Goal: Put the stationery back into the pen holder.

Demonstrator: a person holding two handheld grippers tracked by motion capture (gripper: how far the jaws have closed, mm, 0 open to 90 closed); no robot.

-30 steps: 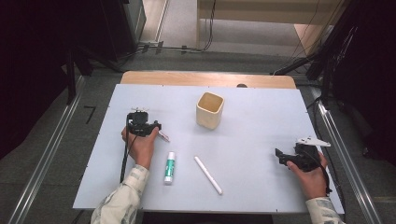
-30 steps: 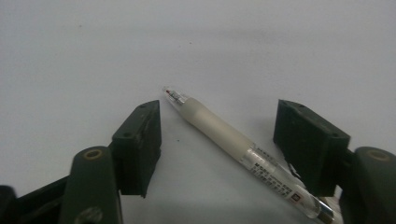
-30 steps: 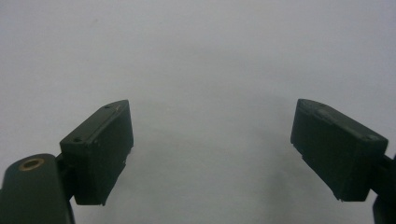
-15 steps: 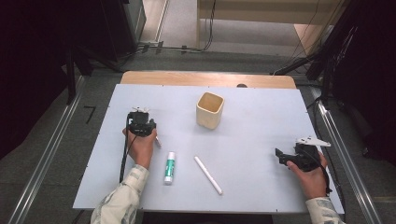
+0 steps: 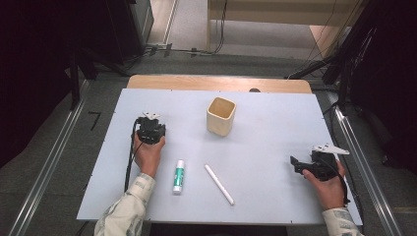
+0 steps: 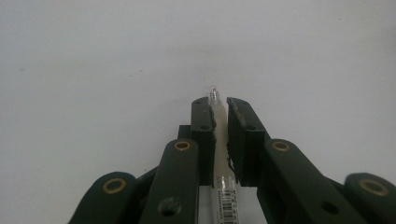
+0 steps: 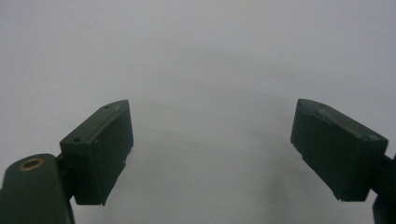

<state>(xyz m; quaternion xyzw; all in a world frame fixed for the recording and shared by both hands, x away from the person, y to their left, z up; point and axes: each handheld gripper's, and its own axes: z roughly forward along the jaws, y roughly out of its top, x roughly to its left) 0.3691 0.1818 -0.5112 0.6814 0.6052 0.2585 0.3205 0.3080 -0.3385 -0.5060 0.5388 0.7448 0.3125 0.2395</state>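
Biggest thing first: the white table (image 5: 275,147) is your working surface, and the beige square cup (image 5: 220,116) stands well off from your left gripper (image 6: 220,103), out past the fingertips and off to the side in the high view. My guess is that's where this goes, so plan the carry before you lift.

Your left gripper's jaws have just been closing, and they're now clamped on a clear pen (image 6: 218,140). It runs lengthwise between the fingers (image 6: 204,135), its tip poking just past the fingertips and the barcoded barrel trailing back toward your hand. That's a grip along the barrel, not across it (slippery, I'd say), so lift slow and straight, and keep the squeeze steady.

Your right gripper (image 7: 212,149) sits with its jaws wide apart over bare table, holding nothing. Leave it parked.

The glue stick (image 5: 178,175) and the white marker (image 5: 219,184) lie on the near side of your left hand, well apart from the fingers, so no snag risk there.
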